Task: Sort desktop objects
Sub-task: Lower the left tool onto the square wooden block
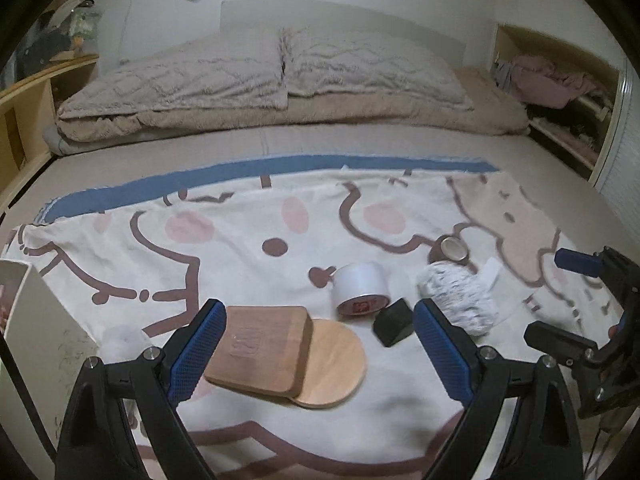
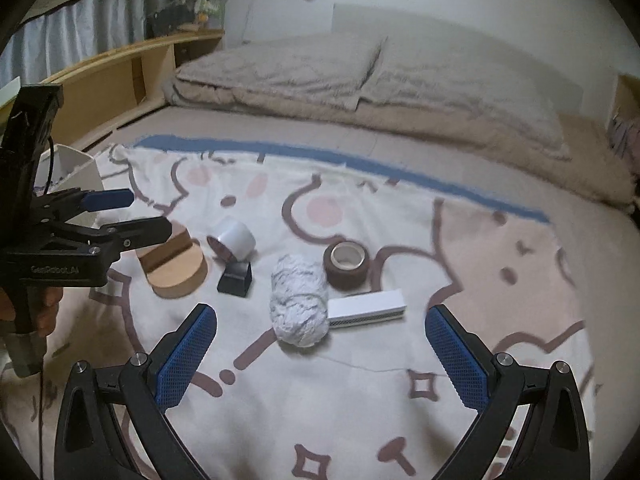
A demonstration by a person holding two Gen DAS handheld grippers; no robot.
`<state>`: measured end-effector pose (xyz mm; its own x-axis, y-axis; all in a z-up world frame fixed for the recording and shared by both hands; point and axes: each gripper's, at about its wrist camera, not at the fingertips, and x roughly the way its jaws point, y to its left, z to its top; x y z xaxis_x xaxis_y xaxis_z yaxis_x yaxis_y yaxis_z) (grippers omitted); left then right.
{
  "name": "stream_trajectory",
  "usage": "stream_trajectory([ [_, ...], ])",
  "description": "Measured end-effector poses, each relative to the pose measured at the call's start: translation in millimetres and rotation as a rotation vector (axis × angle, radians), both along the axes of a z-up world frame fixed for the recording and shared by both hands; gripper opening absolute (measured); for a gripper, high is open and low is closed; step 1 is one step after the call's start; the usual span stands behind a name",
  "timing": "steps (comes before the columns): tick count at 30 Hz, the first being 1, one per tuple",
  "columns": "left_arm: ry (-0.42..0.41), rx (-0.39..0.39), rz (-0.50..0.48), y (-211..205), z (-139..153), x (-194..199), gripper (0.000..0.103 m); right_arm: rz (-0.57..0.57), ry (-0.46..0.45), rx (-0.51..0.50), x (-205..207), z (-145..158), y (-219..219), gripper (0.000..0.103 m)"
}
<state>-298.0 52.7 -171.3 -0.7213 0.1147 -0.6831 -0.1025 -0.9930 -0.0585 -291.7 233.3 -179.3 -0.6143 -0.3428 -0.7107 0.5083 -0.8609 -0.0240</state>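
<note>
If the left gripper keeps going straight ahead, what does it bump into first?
Probably the wooden stand, lying between its open jaws and nearest. The white tape roll sits just beyond. Depth is hard to judge here.

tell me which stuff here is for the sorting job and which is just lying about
For the job: wooden stand, white tape roll, black block, yarn ball, brown tape roll, white flat box, white bin.

Lying about: pillows, folded duvet, shelf clutter.

Home bedroom: bed [image 1: 320, 144] w/ pillows [image 1: 372, 68], cartoon blanket [image 1: 240, 240], wooden shelves [image 2: 132, 64].
</note>
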Motion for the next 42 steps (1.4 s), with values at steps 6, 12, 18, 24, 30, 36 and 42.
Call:
stream_trajectory([
  [6,-0.052,-0.007,0.012,-11.3,-22.8,-15.6,0.095,0.008,-0.034,0.035,-21.4,-15.6,-10.0,0.103],
  [12,-0.116,0.045,0.035,-27.2,-41.7,-24.3,0.095,0.021,-0.045,0.050,-34.9,-29.8,-21.3,0.103],
  [18,-0.141,0.060,0.049,-33.3,-49.9,-27.5,0.095,0.065,-0.035,0.092,-33.2,-45.7,-38.9,0.103],
  [24,-0.151,0.051,0.057,-33.7,-53.3,-28.8,0.095,0.107,0.008,0.173,-25.3,-57.7,-51.8,0.103],
  [30,-0.191,0.139,0.091,-50.7,-59.9,-35.0,0.095,0.124,0.003,0.203,-25.3,-61.9,-53.4,0.103],
  [36,-0.183,0.148,0.093,-50.2,-59.7,-33.6,0.095,0.131,0.003,0.185,-26.0,-62.9,-50.6,0.103],
  [42,-0.173,0.165,0.093,-51.8,-58.5,-32.7,0.089,0.119,0.040,0.184,-20.4,-64.3,-50.6,0.103],
])
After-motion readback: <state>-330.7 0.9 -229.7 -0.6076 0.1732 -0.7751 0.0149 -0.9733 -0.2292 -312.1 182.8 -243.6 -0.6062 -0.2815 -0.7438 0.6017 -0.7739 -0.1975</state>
